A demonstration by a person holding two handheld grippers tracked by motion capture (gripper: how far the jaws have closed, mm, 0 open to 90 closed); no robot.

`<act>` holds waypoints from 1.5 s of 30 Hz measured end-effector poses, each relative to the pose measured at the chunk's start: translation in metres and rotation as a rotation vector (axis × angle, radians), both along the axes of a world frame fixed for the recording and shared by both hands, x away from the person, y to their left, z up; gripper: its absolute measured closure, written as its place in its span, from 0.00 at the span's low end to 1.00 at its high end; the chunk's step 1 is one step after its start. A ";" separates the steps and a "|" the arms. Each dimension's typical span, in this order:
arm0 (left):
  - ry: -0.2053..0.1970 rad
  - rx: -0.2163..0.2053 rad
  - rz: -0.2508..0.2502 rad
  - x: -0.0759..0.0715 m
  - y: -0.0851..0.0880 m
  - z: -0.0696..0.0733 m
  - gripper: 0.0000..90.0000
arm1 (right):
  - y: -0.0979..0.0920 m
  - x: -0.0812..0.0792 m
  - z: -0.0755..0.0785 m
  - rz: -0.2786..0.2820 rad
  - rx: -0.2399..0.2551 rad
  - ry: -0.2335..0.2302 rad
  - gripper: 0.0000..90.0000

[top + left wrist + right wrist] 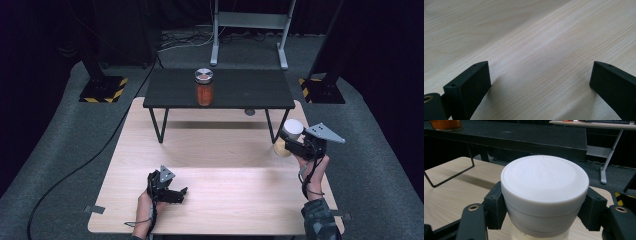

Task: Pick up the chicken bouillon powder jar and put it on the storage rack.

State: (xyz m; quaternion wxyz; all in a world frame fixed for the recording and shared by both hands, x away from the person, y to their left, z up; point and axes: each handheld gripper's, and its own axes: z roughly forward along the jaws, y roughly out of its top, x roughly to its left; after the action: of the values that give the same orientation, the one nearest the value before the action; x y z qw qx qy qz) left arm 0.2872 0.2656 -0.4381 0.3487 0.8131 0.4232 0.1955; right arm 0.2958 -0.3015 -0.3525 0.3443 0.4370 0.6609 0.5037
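Right gripper (289,141) is pinching the white-lidded jar (291,131) upright by its cap, hovering off the table's (215,150) right edge just short of the black shelf (235,90), while left gripper (172,192) is idling spread, empty.

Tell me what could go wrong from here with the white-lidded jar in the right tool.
1. The right tool grips the white-lidded jar by its lid, so the lid could loosen or the jar slip.
2. The black shelf stands close ahead; lifting the jar there could clip its edge.
3. The orange jar on the shelf could be knocked.
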 end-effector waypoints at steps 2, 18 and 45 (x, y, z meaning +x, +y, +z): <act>0.000 -0.001 0.000 0.000 0.000 0.000 0.03 | 0.001 0.001 0.002 0.004 -0.002 -0.001 0.36; -0.001 -0.001 0.000 0.000 0.000 0.000 0.03 | 0.007 0.006 0.019 0.028 -0.018 -0.018 0.36; -0.003 0.000 0.000 -0.001 0.000 0.000 0.04 | 0.017 0.018 0.039 0.077 -0.030 -0.021 0.36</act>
State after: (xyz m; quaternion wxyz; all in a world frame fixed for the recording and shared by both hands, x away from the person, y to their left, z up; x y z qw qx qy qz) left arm 0.2865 0.2654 -0.4384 0.3496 0.8126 0.4228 0.1968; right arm 0.3135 -0.2844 -0.3134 0.3382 0.4006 0.6810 0.5112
